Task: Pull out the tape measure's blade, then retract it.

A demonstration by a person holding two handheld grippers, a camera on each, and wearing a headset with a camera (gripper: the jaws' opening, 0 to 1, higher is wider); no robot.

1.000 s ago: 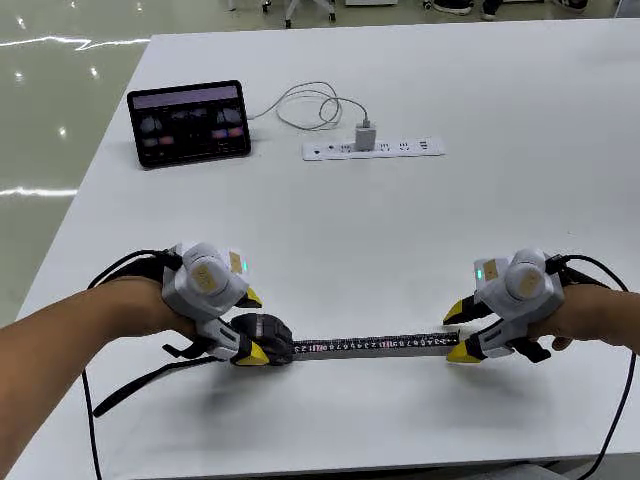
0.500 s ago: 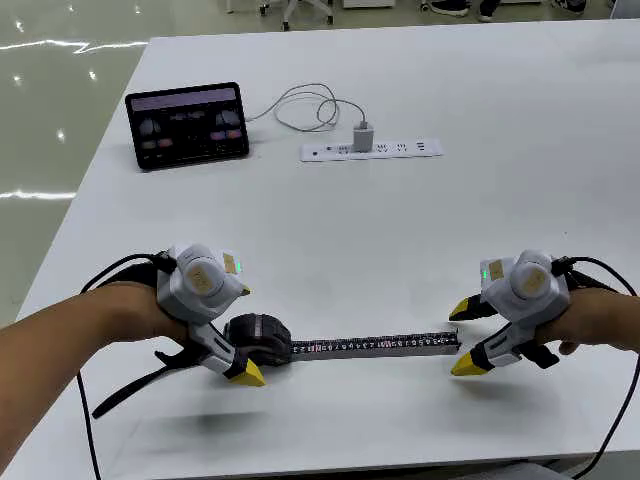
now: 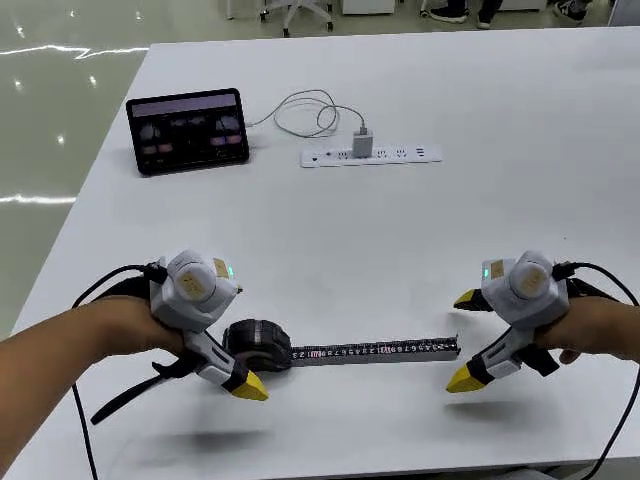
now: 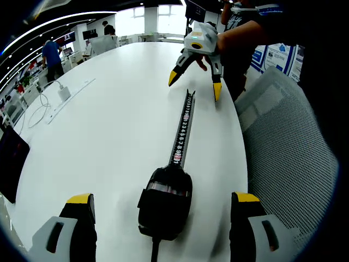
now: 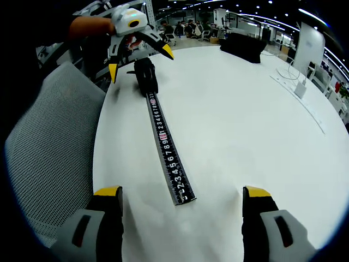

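A black tape measure (image 3: 258,344) lies on the white table (image 3: 400,230) near the front edge. Its blade (image 3: 375,349) stays drawn out flat to the right. My left gripper (image 3: 245,352) is open, its jaws wide apart on either side of the case (image 4: 168,194) without touching it. My right gripper (image 3: 462,338) is also open, just behind the blade's free end (image 5: 183,197), which lies between the spread jaws untouched. In the left gripper view the blade (image 4: 184,125) runs away toward the right gripper (image 4: 194,84). In the right gripper view it (image 5: 163,143) runs to the case (image 5: 145,72) and the left gripper (image 5: 140,61).
A dark tablet (image 3: 188,130) stands at the back left. A white power strip (image 3: 372,154) with a charger and a looped cable (image 3: 300,108) lies behind the middle. A mesh chair (image 4: 289,142) sits at the table's front edge. Gripper cables trail off both sides.
Both grippers have opened wider and drawn back slightly: the left has let go of the case, the right of the blade's end. The blade stays extended on the table.
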